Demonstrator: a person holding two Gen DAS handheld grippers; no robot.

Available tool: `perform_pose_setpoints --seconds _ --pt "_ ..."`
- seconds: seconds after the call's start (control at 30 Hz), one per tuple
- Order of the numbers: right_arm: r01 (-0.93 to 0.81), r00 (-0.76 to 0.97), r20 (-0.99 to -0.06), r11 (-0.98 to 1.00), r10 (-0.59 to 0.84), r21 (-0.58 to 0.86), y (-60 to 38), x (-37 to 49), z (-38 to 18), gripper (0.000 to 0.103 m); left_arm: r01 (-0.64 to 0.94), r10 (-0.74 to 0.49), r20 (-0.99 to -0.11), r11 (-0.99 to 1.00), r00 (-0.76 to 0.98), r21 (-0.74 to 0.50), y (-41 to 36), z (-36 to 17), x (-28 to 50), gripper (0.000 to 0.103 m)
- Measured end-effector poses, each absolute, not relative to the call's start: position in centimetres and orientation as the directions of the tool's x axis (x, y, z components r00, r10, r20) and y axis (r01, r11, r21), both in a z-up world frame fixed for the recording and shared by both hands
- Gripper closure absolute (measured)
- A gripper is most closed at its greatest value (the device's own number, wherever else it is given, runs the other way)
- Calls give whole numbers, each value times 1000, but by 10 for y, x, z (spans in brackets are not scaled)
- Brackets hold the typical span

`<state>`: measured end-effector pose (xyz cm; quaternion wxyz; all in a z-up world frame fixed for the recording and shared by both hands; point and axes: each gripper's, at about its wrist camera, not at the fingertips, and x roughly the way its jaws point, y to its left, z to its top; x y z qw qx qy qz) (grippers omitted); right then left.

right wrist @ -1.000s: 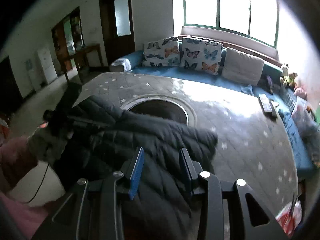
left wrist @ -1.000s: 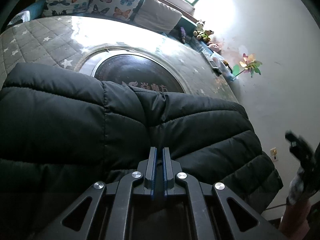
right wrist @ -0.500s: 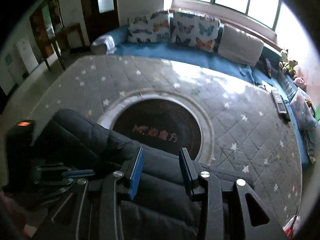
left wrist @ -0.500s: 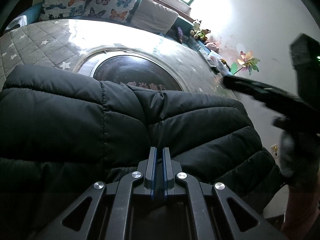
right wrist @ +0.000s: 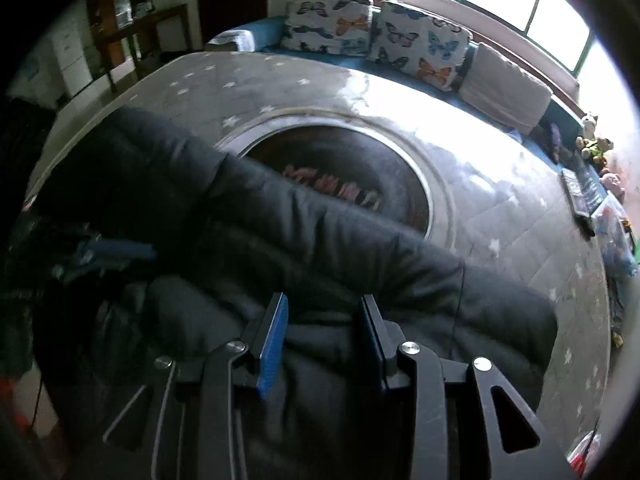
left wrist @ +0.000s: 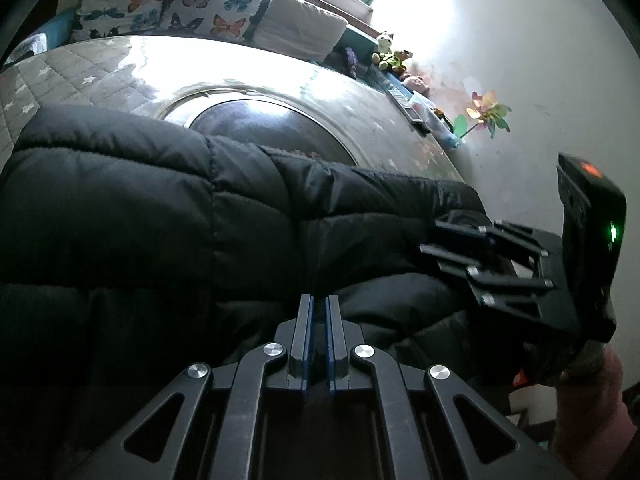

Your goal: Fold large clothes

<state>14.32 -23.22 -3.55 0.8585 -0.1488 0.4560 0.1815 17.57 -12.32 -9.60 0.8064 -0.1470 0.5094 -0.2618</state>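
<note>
A black puffer jacket (left wrist: 160, 220) lies bunched across the near part of a grey quilted mat (left wrist: 80, 76). My left gripper (left wrist: 319, 304) is shut, its blue pads nearly touching, pinching a pucker of the jacket's near edge. My right gripper (left wrist: 432, 236) reaches in from the right over the jacket's right end. In the right wrist view the right gripper (right wrist: 324, 308) stands open low over the jacket (right wrist: 320, 248), with fabric showing in the gap and the pads not pressing on it. The left gripper (right wrist: 148, 252) shows there at the left, on the jacket.
The mat (right wrist: 500, 216) has a dark round centre with lettering (right wrist: 340, 168), partly covered by the jacket. Butterfly cushions (right wrist: 420, 52) line the far side. Remote controls (right wrist: 576, 196), plush toys (left wrist: 394, 58) and a pinwheel (left wrist: 486, 114) sit along the right wall. A pink sleeve (left wrist: 592, 420) is at lower right.
The right gripper has swung in from the right and dropped onto the jacket's right end, its jaws staying equally wide. The left gripper and the jacket have stayed put.
</note>
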Motion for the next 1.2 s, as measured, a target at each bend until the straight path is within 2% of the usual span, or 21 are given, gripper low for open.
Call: perform_pose_setpoints --seconds 0.4,0.6,0.7,0.83,0.93,1.1,1.2 --pt "-519 478 -841 854 253 -37 -254 66 -35 63 357 -561 -773 816 297 -455 -108 -85 134 97" --pt "-514 441 -858 858 262 -3 -267 56 -52 63 326 -599 -748 795 286 -512 -91 -95 115 97" --pt "-487 477 -830 873 289 24 -269 53 -71 62 325 -621 -724 780 301 -534 -86 -105 112 97" --pt "-517 497 -824 855 273 -29 -261 47 -65 63 312 -631 -721 773 287 -553 -81 -104 109 97" --pt "-537 481 -835 842 268 -39 -260 49 -60 63 294 -612 -736 788 289 -540 -74 -90 112 96" --pt "-553 472 -836 832 278 -35 -261 57 -64 62 274 -538 -732 843 418 -463 -45 -55 104 96" --pt "-565 470 -828 825 305 -17 -267 58 -55 62 206 -510 -748 859 425 -469 -22 -61 103 96"
